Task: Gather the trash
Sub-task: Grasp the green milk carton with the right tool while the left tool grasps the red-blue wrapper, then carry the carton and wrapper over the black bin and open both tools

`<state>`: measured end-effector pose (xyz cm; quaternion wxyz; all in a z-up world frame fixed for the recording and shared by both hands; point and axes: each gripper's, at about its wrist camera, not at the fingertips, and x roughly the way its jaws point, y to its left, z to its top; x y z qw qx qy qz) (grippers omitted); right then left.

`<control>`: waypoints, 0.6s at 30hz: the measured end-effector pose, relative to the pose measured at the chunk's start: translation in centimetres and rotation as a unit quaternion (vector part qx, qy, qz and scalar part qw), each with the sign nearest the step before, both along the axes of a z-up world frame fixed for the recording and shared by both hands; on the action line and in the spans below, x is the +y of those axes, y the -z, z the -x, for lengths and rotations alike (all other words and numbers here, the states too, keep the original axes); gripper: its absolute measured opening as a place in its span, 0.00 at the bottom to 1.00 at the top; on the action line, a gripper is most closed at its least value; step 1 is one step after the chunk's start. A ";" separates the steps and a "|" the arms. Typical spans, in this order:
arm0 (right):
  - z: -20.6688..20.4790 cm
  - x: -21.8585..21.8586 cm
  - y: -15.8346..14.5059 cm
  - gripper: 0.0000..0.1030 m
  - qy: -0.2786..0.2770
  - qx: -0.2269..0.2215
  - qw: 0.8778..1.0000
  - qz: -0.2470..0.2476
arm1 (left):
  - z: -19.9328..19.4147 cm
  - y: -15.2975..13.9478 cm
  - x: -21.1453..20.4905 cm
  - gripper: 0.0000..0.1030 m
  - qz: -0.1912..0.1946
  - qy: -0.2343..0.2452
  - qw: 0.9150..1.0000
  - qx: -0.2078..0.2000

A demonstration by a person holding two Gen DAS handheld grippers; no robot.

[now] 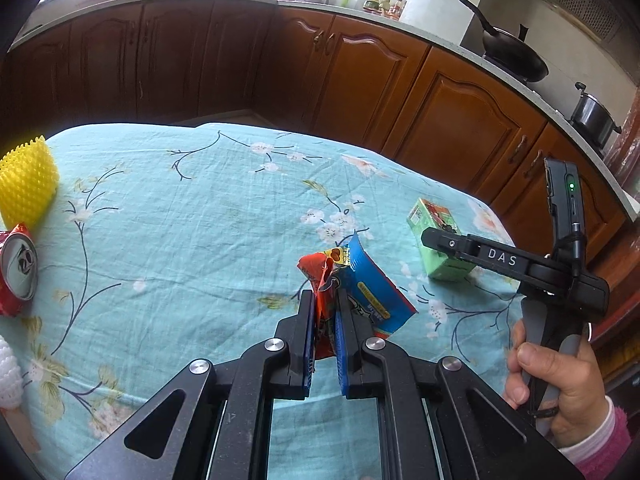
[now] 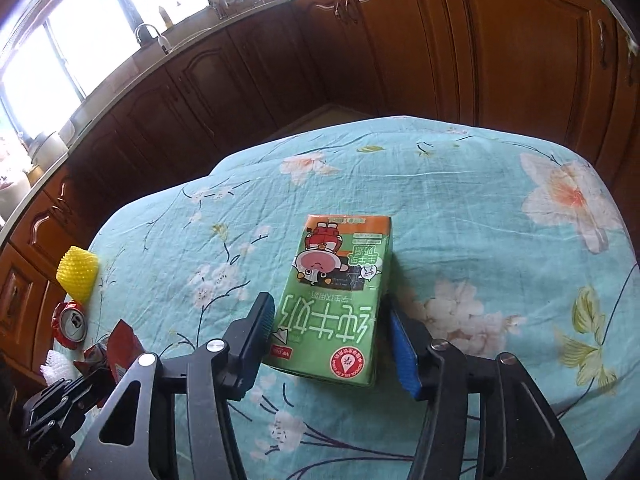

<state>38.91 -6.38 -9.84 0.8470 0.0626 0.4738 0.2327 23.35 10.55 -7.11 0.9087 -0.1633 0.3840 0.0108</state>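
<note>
My left gripper (image 1: 325,300) is shut on a crumpled red and blue snack wrapper (image 1: 360,284) and holds it just above the floral tablecloth (image 1: 180,220). My right gripper (image 2: 329,312) is open, its jaws on either side of a green milk carton (image 2: 336,300) lying flat on the cloth; the pads (image 2: 404,344) stand apart from the carton's sides. The carton (image 1: 440,240) and the right gripper (image 1: 444,240) also show in the left wrist view. The wrapper (image 2: 120,344) shows at the left of the right wrist view.
A crushed red can (image 1: 16,268) lies at the table's left edge, beside a yellow foam fruit net (image 1: 28,184) and a white foam net (image 1: 8,376). Wooden kitchen cabinets (image 1: 360,72) run behind the table. A wok (image 1: 516,52) and a pot (image 1: 592,116) sit on the counter.
</note>
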 end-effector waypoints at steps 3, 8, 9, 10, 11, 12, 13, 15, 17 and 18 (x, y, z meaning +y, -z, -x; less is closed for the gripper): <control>1.8 -2.3 -0.8 0.50 0.005 -0.004 1.000 -0.020 | -0.3 -0.3 -1.3 0.07 -0.001 0.016 1.000 -0.004; 5.0 -7.4 -2.6 0.49 0.025 -0.015 0.998 -0.048 | -0.6 -0.8 -4.5 0.07 -0.002 0.052 0.999 -0.008; 5.7 -8.5 -2.9 0.49 0.029 -0.017 0.998 -0.053 | -0.7 -0.9 -5.1 0.07 -0.002 0.058 0.998 -0.008; 6.5 -9.6 -3.1 0.49 0.033 -0.018 0.998 -0.058 | -0.7 -0.9 -5.7 0.07 -0.001 0.064 0.998 -0.009; 7.2 -10.6 -3.3 0.49 0.038 -0.020 0.997 -0.062 | -0.6 -1.0 -6.3 0.07 0.000 0.070 0.997 -0.009; 8.0 -11.6 -3.5 0.49 0.045 -0.021 0.997 -0.065 | -0.6 -1.1 -7.0 0.07 -0.001 0.078 0.997 -0.009; 8.7 -12.7 -3.7 0.49 0.050 -0.023 0.996 -0.070 | -0.7 -1.1 -7.8 0.07 -0.001 0.086 0.996 -0.008; 10.1 -14.4 -4.0 0.49 0.063 -0.027 0.995 -0.076 | -0.7 -1.2 -9.3 0.07 -0.002 0.103 0.995 -0.007; 11.4 -15.8 -4.2 0.49 0.075 -0.032 0.993 -0.080 | -0.7 -1.3 -10.9 0.07 -0.006 0.120 0.993 -0.006; 12.0 -16.6 -4.4 0.49 0.080 -0.034 0.993 -0.084 | -0.9 -1.2 -11.6 0.07 -0.007 0.128 0.992 -0.005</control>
